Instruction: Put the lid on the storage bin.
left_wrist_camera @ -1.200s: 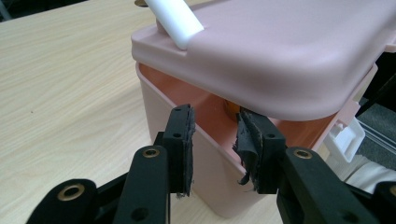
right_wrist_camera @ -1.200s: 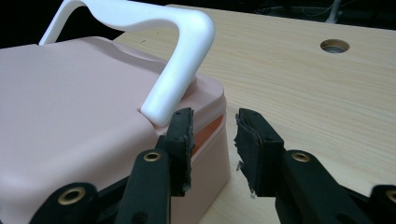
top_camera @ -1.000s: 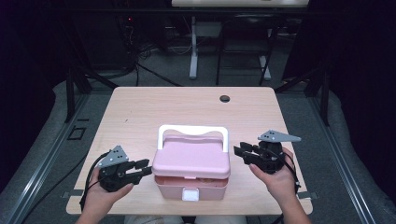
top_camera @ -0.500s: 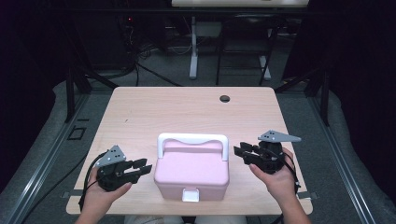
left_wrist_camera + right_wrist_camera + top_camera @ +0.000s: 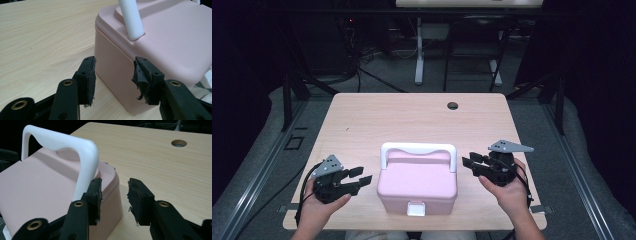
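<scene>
High view: a pink box [image 5: 418, 184] with a white handle [image 5: 418, 149] sits at the near middle of the table [image 5: 412, 120], its white latch [image 5: 415, 208] facing the person. The left tool [image 5: 357, 178] waits just beside the box's left wall, the right tool [image 5: 471, 165] just beside its right end. In the left gripper view the left tool [image 5: 113, 75] has its jaws parted with nothing between the pads; they have just been opening, and the corner of the box [image 5: 155, 50] stands right ahead of them, untouched. In the right gripper view the right tool [image 5: 114, 195] is released too, its jaws a little wider than they were and empty, aimed at the box's end near the foot of the handle [image 5: 82, 157]. The box looks like hard moulded plastic: stiff, smooth, likely slippery on its rounded walls, and probably light unless it is full, which I cannot tell with the lid down. Its walls are too wide for one tool to span, so I would judge the handle bar the best hold for lifting, the latch the spot for opening, with the other tool pressing on the lid or a side wall to keep the box from sliding on the table.
</scene>
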The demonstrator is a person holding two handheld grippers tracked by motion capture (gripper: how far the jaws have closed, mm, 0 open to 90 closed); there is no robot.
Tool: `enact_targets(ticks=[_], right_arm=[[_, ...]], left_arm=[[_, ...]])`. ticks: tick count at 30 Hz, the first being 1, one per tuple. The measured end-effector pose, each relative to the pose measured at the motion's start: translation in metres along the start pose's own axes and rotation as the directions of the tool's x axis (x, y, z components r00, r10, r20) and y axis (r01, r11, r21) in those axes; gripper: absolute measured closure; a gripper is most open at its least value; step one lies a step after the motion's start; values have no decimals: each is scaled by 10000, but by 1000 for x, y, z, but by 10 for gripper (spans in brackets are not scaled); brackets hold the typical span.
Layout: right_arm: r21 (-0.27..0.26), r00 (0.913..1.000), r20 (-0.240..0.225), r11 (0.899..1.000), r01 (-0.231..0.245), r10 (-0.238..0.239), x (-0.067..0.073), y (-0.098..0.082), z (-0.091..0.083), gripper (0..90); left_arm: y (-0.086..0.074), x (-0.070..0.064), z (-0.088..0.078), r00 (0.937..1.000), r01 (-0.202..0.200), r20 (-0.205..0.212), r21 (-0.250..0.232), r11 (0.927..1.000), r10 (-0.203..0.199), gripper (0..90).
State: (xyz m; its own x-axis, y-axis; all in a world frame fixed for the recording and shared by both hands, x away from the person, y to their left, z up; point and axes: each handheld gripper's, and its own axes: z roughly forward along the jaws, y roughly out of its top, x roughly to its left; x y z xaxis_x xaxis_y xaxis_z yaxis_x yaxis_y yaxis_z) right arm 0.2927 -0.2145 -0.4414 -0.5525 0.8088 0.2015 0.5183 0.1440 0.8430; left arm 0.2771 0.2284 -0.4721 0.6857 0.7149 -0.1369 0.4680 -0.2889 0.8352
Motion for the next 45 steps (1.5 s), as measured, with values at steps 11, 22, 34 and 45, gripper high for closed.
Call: enact_targets(ticks=[11,22,34,45], right_arm=[[-134,10000,55,9999,-48,48,-2,0,0,596],[-166,9996,203,9997,-189,192,-10,-2,1,586],[-127,9976,566,9991,-403,409,-23,-9,6,576],[159,9893,1357,9983,-553,527,-40,-21,18,571]], left_arm=[[10,1,3,9999,94,-65,-59,9999,-95,490],[35,17,13,9986,450,-241,-588,9973,-464,485],[23,32,23,9960,694,-528,-407,9968,-715,485],[4,46,24,9914,799,-1026,-109,9967,-806,486]])
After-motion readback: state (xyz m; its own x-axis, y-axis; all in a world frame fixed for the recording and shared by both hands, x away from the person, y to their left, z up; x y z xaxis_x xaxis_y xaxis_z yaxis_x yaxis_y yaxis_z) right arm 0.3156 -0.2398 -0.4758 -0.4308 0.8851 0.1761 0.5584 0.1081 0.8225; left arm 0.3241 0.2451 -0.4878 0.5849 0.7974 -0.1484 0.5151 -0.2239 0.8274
